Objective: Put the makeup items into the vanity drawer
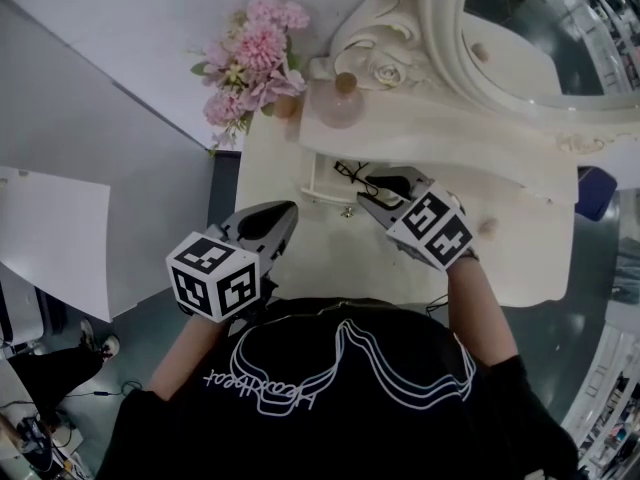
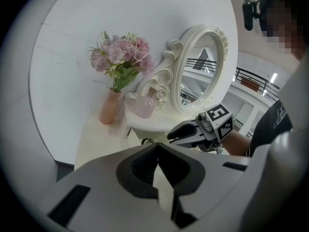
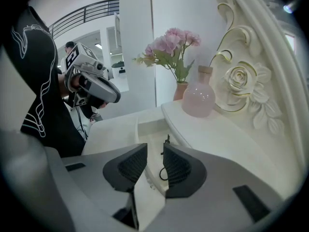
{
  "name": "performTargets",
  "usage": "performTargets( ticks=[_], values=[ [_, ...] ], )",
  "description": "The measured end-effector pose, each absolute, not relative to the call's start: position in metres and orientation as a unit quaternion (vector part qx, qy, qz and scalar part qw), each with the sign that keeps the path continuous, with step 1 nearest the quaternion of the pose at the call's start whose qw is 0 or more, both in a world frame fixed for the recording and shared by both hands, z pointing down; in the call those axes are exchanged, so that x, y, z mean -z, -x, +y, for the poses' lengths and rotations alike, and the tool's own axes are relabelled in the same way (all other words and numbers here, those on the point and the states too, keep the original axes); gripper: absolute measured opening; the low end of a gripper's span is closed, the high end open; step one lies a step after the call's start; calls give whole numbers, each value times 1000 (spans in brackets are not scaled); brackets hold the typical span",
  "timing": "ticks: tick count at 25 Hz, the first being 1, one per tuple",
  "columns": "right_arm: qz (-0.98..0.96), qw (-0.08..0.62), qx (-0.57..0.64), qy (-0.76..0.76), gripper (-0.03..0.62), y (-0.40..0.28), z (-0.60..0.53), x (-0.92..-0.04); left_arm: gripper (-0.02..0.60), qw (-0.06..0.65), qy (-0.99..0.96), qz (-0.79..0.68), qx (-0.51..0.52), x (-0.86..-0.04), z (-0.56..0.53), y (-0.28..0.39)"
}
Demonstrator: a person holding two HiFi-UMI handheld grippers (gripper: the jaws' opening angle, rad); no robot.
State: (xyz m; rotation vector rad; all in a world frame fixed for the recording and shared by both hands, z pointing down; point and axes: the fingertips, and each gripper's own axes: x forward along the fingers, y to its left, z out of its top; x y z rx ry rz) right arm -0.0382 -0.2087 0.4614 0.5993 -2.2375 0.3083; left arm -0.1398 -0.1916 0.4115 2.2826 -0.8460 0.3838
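Observation:
The vanity drawer [image 1: 322, 182] stands pulled out a little under the white tabletop. A thin black wiry makeup item [image 1: 350, 171] lies inside it, and shows in the right gripper view as a black item [image 3: 166, 141] just past the jaws. My right gripper [image 1: 363, 196] hovers over the drawer's front edge, open, with a bare gap between its pads [image 3: 154, 151]. My left gripper [image 1: 288, 218] hangs over the table's front left, shut and with nothing in it [image 2: 157, 149]. The left gripper view shows the right gripper [image 2: 171, 136] over the drawer.
A pink glass bottle [image 1: 340, 103] and a vase of pink flowers [image 1: 255, 58] stand at the back of the vanity, beside the ornate oval mirror [image 1: 470, 38]. A small round knob [image 1: 488, 226] sits on the tabletop to the right. A white board [image 1: 55, 238] lies on the floor at left.

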Motion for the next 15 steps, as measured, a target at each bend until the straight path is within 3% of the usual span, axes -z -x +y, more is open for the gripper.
performTargets(
  ticks=[5,11,15],
  values=[
    [-887,366,-129,-251,104,26,-193,-451,3,325,-877,-320,-148,-405,-179,128],
    [-913,240,-195,-267,89,16,-162,-420,3,315,-885,-309,-150,-391,-155,99],
    [-914,196,-214,-283,35,-2,-132,-414,3,309,-893,-287,-160,-387,-136,71]
  ],
)
